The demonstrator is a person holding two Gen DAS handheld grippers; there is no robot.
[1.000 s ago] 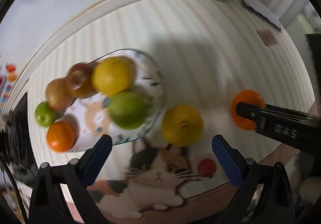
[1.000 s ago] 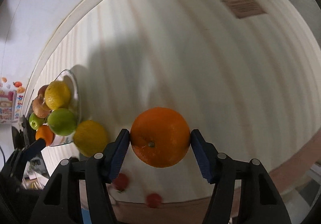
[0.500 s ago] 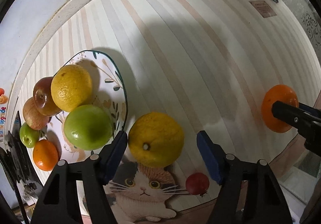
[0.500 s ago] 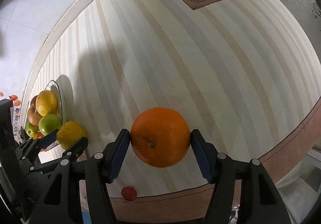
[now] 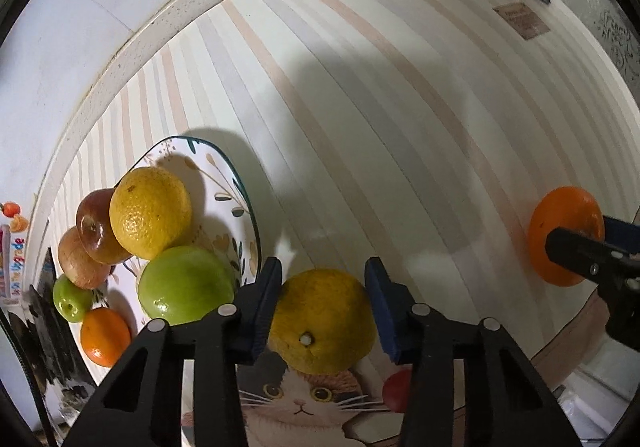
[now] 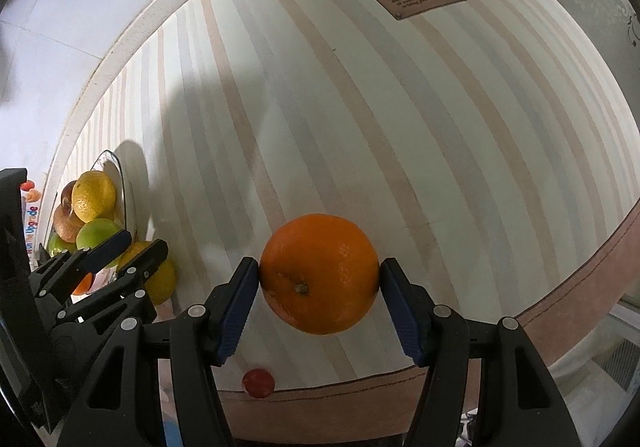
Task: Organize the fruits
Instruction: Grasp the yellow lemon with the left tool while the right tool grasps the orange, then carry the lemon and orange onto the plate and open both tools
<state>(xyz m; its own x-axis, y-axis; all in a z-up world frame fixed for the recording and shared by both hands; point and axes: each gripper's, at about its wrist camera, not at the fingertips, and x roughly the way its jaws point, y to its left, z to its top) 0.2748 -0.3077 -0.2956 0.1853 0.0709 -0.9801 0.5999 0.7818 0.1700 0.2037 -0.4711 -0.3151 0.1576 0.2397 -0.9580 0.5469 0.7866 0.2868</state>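
Right gripper (image 6: 319,305): we log fingers pinching orange (image 6: 319,273) above bench (image 6: 360,119). Left gripper (image 5: 323,305): fingers straddle yellow citrus (image 5: 323,321), contact unclear, at 3 o'clock of plate (image 5: 224,183).

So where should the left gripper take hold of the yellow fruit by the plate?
Across the widest middle of the yellow fruit, from the near side, level with the table. It is round, its stem dimple faces the camera, and the left gripper pads already bracket its sides, beside the plate.
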